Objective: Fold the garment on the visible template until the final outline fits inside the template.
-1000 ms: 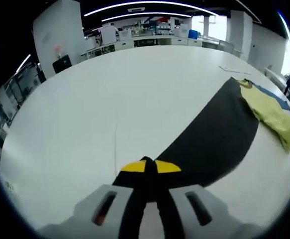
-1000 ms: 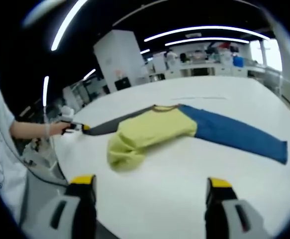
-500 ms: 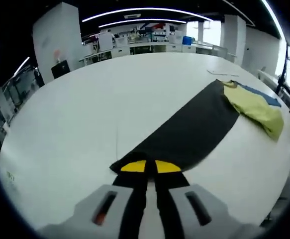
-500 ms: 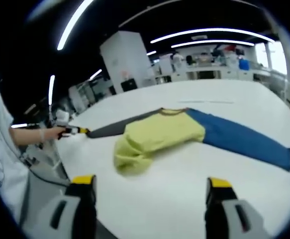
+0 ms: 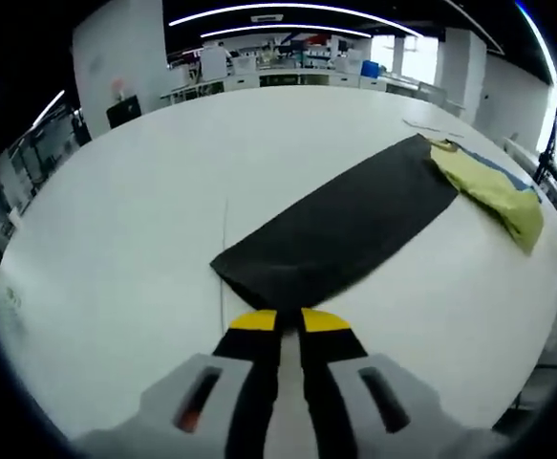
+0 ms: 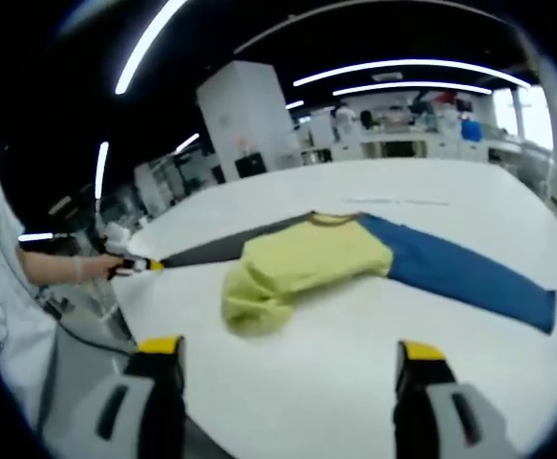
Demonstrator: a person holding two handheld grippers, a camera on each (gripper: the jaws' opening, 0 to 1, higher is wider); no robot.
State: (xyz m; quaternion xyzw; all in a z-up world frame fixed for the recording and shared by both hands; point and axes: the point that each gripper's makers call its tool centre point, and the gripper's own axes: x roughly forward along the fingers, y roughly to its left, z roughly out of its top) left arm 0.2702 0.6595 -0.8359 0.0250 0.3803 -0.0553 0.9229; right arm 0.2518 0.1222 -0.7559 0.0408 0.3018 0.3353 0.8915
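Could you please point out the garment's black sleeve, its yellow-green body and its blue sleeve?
Black sleeve [image 5: 340,229]: left gripper view, middle of the flat cloth.
Yellow-green body [image 6: 302,263]: right gripper view, chest panel.
Blue sleeve [image 6: 460,273]: right gripper view, mid-length.

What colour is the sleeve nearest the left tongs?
Black sleeve, clearest in the left gripper view.

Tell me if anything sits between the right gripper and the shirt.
Nothing visible does. In the right gripper view the right gripper is open above bare white table, and the shirt lies ahead with only tabletop between. The left gripper, shut, is at the end of the black sleeve, off to the side.
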